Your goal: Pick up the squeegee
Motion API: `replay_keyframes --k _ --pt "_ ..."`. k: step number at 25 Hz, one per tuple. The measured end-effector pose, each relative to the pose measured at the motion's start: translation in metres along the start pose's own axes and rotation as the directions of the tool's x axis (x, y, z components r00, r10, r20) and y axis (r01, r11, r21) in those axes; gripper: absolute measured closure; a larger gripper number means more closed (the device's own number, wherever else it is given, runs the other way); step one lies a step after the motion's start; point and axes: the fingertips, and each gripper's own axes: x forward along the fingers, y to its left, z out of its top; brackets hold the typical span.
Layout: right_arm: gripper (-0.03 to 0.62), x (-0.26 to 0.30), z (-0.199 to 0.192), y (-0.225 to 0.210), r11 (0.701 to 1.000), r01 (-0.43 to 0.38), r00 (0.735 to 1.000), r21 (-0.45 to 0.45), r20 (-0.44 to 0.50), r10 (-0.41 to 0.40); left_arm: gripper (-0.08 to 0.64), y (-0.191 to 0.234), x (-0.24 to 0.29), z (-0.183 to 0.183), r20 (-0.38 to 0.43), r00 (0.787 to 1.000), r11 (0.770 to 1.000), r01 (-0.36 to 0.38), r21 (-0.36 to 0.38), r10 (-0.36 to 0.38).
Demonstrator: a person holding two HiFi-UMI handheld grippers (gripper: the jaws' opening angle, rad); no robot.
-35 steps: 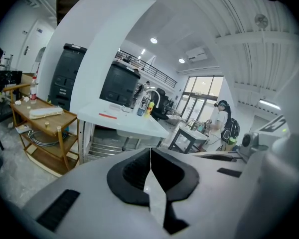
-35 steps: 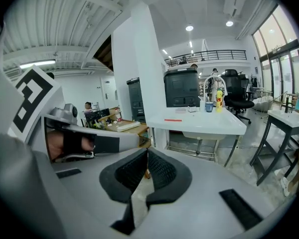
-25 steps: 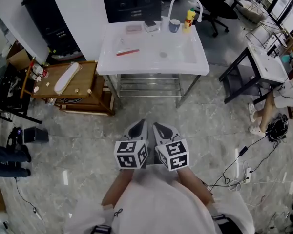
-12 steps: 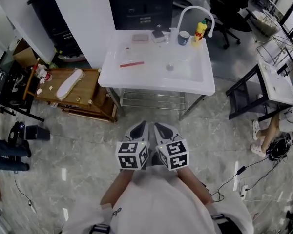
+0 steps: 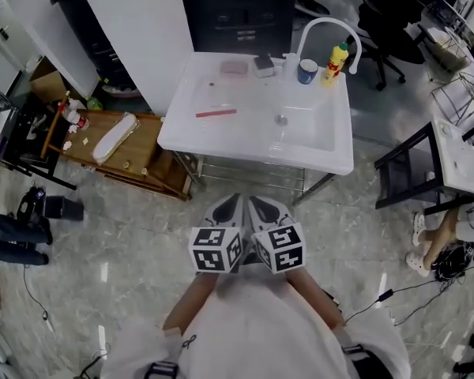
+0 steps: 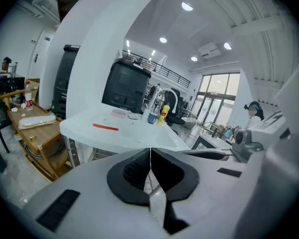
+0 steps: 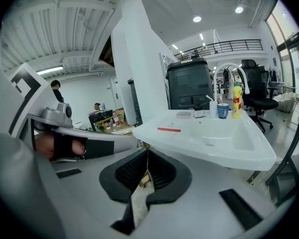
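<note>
Both tongs are held low in front of the person, side by side over the grey marble floor (image 5: 142, 235), pointing toward a white sink table (image 5: 245, 147) that stands well apart from them. The left tongs (image 5: 227, 205) are pressed together – in the left gripper view their black pads meet in a thin line with nothing between them (image 6: 150, 156). The right tongs (image 5: 254, 205) are pressed together too, and the right gripper view shows the pads closed on nothing (image 7: 147, 158).

The squeegee (image 5: 216, 113) – a thin red bar – lies flat on the left part of the table top, beside the basin and its drain (image 5: 280, 120), untouched. It also shows in the left gripper view (image 6: 105, 127) and the right gripper view (image 7: 169, 130). At the table's far edge stand a curved white faucet (image 5: 325, 26), a blue cup (image 5: 306, 71) and a yellow bottle (image 5: 336, 60). A low wooden cart (image 5: 146, 144) sits just left of the table.
</note>
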Motion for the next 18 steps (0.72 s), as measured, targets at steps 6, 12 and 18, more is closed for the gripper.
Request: replay_keyframes --k 6,12,18 --pt "0.565 0.009 0.013 -0.027 1.000 -0.006 1.000 -0.022 0.012 0.006 0.532 -0.007 0.027 0.011 0.008 1.000 1.000 -0.012 -0.008 0.012" --pt "0.565 0.016 0.012 -0.048 1.000 -0.024 1.000 -0.018 -0.007 0.024 0.532 -0.013 0.050 0.015 0.007 1.000 1.000 -0.018 -0.017 0.018" --pt "0.565 0.017 0.015 -0.064 1.000 -0.025 1.000 -0.016 -0.007 0.025 0.532 -0.016 0.062 0.017 0.012 0.999 0.999 -0.036 -0.032 0.037"
